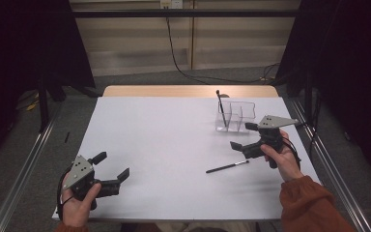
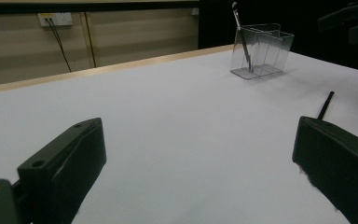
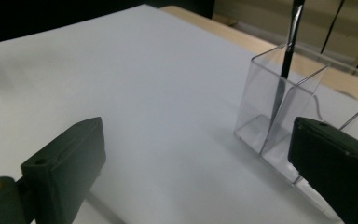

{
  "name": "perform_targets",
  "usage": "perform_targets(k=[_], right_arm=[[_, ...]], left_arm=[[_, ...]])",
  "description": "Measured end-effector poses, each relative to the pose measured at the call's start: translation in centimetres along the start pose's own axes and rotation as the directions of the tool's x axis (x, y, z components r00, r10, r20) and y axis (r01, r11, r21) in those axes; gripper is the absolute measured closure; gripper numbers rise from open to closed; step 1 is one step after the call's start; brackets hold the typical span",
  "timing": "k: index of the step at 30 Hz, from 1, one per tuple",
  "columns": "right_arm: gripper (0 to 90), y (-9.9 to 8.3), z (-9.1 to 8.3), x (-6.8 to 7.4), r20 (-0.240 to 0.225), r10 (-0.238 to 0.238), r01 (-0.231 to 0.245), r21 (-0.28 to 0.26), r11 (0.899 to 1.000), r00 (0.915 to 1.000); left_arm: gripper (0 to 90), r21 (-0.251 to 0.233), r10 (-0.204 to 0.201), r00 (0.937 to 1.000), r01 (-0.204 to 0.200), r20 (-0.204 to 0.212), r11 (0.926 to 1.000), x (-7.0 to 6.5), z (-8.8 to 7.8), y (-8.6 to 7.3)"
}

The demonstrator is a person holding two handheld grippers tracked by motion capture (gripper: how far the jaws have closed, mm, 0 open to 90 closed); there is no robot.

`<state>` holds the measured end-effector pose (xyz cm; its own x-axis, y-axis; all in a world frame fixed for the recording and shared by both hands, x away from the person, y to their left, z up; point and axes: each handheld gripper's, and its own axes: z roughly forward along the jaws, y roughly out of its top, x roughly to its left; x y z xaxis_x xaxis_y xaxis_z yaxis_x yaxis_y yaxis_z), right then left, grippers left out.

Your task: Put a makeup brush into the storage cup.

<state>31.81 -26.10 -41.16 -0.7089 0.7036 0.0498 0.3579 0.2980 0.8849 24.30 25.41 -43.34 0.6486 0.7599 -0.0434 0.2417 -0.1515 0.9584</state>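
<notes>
A clear plastic organizer (image 1: 235,116) with several compartments stands at the back right of the white table (image 1: 164,145). One black brush (image 1: 221,107) stands upright in its left compartment. A second black brush (image 1: 227,166) lies flat on the table in front of it. My right gripper (image 1: 243,135) hovers open between the organizer and the lying brush, its jaws empty. My left gripper (image 1: 111,165) is open and empty near the front left corner. The left gripper view shows the organizer (image 2: 261,50) far off and the lying brush (image 2: 326,104) past the right jaw. The right gripper view shows the organizer (image 3: 279,116) close ahead.
The table's wooden far edge (image 1: 188,91) borders a floor with a black cable (image 1: 183,67). Metal rails (image 1: 29,159) run along both sides. Dark curtains hang at left and right. A person's orange sleeve (image 1: 309,203) enters at the bottom right.
</notes>
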Motion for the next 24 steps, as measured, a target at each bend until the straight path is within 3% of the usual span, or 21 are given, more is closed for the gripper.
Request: perform_targets(k=[2,5,9,11,15,24], right_arm=[[4.8,0.3,0.1,-0.2,-0.046,-0.007,0.009,0.043,0.999,0.9989],[10.3,0.5,0.3,-0.4,-0.074,-0.014,0.021,0.1,0.995,0.9971],[10.7,0.5,0.6,-0.5,-0.096,-0.024,0.038,0.147,0.988,0.9951],[7.1,0.6,0.9,-0.5,-0.124,-0.033,0.058,0.205,0.977,0.9917],[3.6,0.8,1.1,-0.6,-0.162,-0.043,0.084,0.256,0.963,0.9858],[3.3,1.0,2.2,-0.6,-0.245,-0.08,0.172,0.382,0.908,0.9662]], left_arm=[[2.8,0.004,0.0,1.0,0.0,0.001,1.0,0.1,0.0,0.0],[2.7,0.003,-0.003,1.0,0.003,-0.003,1.0,0.1,-0.1,0.0],[2.7,0.005,-0.002,1.0,0.002,0.0,1.0,0.1,-0.1,0.0],[2.7,0.005,-0.002,1.0,0.002,0.0,1.0,0.1,0.0,0.0],[2.7,0.003,-0.003,1.0,0.003,-0.002,1.0,0.1,0.0,0.0],[2.8,0.01,-0.008,1.0,0.008,-0.004,0.9999,0.3,0.1,-0.2]])
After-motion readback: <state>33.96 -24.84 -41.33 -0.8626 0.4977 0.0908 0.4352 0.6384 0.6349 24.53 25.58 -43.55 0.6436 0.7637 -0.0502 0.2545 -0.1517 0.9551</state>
